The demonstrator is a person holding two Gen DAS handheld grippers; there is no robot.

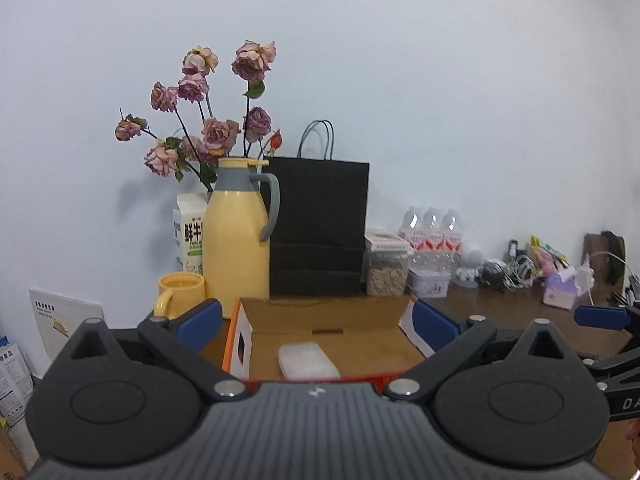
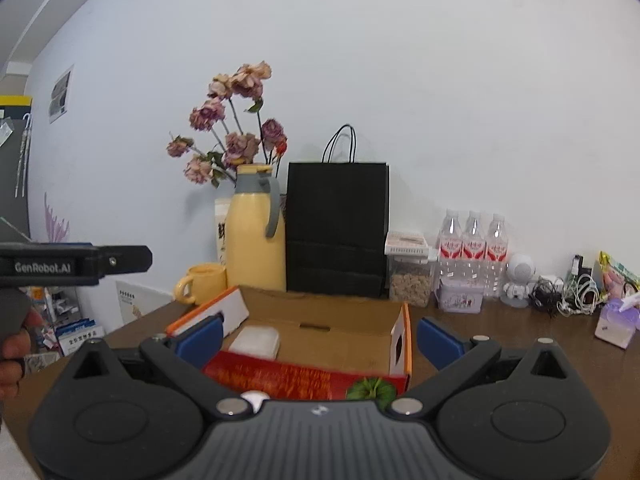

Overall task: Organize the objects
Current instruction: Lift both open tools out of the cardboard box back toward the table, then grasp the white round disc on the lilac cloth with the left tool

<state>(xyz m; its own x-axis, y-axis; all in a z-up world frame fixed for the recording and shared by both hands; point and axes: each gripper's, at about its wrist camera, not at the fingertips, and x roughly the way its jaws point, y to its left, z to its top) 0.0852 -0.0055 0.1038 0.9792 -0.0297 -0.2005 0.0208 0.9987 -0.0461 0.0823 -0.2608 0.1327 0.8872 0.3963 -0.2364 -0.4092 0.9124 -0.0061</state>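
Note:
An open cardboard box with orange-edged flaps and a red printed front sits on the brown table just ahead of both grippers. Inside it lies a white rounded packet, which shows near the box's left side in the right wrist view. My left gripper is open, its blue pads spread to either side of the box, holding nothing. My right gripper is also open and empty, facing the box front. The left gripper appears side-on at the left, held by a hand.
Behind the box stand a yellow jug, a yellow mug, a milk carton, dried roses and a black paper bag. Right of them are a seed container, water bottles, a small tin, a white figurine, cables and tissues.

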